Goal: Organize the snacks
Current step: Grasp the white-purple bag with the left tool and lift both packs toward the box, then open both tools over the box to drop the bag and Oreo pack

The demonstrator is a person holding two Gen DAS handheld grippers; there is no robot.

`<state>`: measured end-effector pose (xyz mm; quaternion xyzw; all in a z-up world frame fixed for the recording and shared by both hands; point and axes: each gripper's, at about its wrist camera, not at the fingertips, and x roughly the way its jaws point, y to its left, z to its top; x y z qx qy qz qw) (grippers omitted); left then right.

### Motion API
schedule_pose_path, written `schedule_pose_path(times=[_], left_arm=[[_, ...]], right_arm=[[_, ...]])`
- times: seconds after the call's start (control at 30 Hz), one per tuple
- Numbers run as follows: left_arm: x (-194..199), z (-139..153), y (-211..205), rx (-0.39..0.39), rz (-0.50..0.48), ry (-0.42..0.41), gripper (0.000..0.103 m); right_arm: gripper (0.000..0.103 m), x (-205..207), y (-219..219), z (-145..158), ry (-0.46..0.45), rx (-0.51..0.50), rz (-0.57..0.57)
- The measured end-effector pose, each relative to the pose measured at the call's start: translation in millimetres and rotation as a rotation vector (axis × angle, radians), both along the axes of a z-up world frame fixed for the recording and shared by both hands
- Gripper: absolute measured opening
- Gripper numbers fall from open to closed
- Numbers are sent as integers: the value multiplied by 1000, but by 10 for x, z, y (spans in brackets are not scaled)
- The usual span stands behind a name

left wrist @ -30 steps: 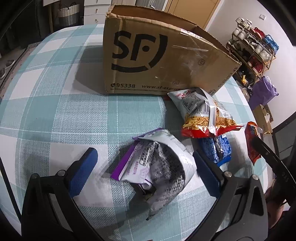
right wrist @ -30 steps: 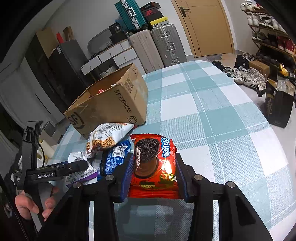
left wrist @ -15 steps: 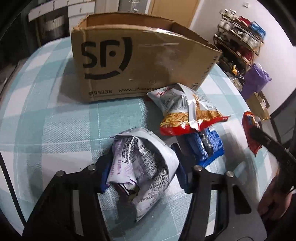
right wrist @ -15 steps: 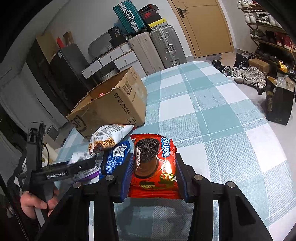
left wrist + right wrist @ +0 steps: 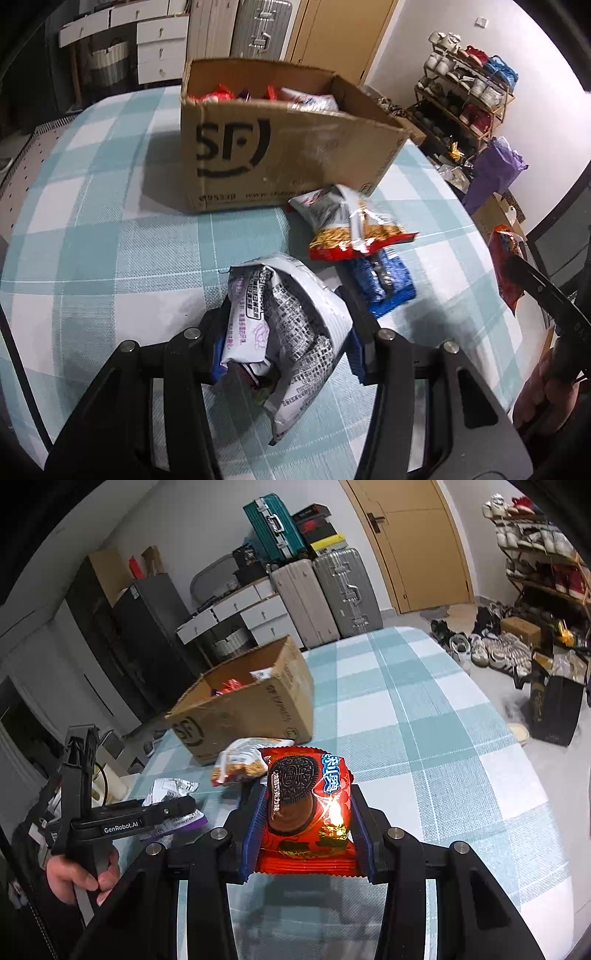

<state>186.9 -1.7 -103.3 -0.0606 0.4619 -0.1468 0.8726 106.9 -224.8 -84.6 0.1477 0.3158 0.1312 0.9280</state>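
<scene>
While closing on the crumpled white-and-purple snack bag (image 5: 291, 317), left gripper (image 5: 286, 349) jaws pinching it above the checked surface (image 5: 110, 240); right gripper (image 5: 306, 834) jaws clamping the red cookie packet (image 5: 308, 805); cardboard box (image 5: 280, 155) sitting at twelve o'clock.

Each wrist camera looks forward and downward along its own fingers, close above the table (image 5: 110, 229). Both views share the cardboard box (image 5: 280, 155).
</scene>
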Motion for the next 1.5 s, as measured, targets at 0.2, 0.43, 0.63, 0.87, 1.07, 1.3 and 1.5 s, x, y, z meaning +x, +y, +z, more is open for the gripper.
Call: schedule_pose_path(times=[0.2,0.43,0.63,0.87,1.07,1.3,1.5], left_arm=[[-181,242,59,0,13,-43,47],[-335,550,282,-32,23,-73,47],[-310,776,348,-44,28,-100,47],[-188,1094,415,-36,29,-140,47],[-36,1360,465,-28,34,-178,47],[280,1575,485,-24,28,-185,47],[633,1668,471,-21,24,-182,47]], right_arm=[[43,-163,122,187,-31,-19,22],[43,-257,232,434,-73,-34,67],[43,-189,360,652,-94,-31,139],[43,46,484,933,-108,-24,199],[43,350,637,1167,-124,-52,247],[43,702,858,1384,-143,-127,279],[43,1091,977,1515,-141,-137,291]])
